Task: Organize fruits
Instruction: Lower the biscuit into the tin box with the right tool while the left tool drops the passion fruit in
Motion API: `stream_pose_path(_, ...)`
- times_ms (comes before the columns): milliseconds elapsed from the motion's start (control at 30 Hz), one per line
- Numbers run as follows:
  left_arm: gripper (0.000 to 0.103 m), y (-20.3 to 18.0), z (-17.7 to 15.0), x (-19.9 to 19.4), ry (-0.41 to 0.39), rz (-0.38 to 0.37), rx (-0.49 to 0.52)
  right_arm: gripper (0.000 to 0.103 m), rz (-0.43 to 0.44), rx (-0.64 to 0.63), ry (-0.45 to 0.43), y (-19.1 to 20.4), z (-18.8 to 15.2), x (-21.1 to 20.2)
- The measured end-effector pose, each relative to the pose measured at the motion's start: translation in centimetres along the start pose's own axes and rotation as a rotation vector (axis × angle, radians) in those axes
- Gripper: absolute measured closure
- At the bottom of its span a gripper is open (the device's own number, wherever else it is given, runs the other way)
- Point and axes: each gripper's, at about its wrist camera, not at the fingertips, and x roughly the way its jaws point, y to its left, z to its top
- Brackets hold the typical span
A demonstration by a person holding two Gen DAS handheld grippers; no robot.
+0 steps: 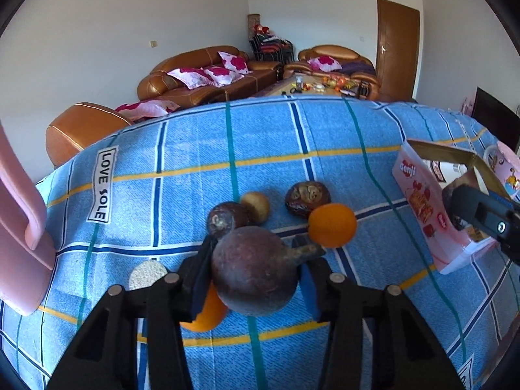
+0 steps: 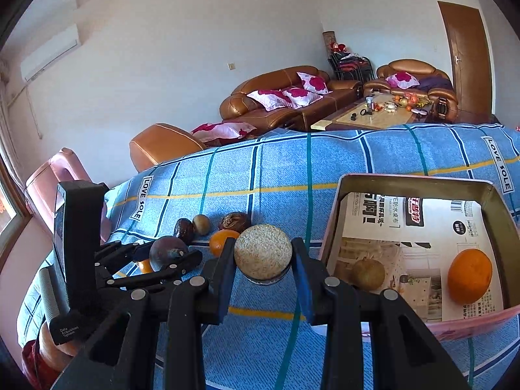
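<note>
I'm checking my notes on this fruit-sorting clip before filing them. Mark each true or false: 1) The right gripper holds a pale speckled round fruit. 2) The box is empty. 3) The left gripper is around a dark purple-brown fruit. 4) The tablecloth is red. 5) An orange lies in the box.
1) True: the right gripper is shut on the pale speckled fruit.
2) False: the box holds an orange and a brownish fruit.
3) True: the left gripper flanks the dark purple-brown fruit.
4) False: the tablecloth is blue plaid.
5) True.
</note>
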Motion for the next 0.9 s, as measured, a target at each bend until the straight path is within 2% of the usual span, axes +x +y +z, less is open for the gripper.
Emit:
stream_pose_path(200, 0.054, 1.2, -0.3, -2.1, -0.094, 0.057, -0.127, 0.067, -0.078, -0.074, -0.05, 1.0, 0.1, -0.6)
stream_pose_path(367, 0.054, 0.7, -0.2, -2.6, -0.136, 0.085, -0.167, 0.067, -0.146, -0.127, -0.098, 1.2, 0.3, -1.5)
stream_pose_path(600, 0.054, -1.9, -0.4, -2.8, -0.145, 0.062, -0.157, 0.067, -0.206, -0.168, -0.12, -0.3, 0.5, -2.4)
stream_pose_path(900, 0.054, -6.4, -0.1, -3.0, -0.172, 0.016, -0.103, 0.067, -0.291, -0.139, -0.119, -5.0, 1.0, -3.7)
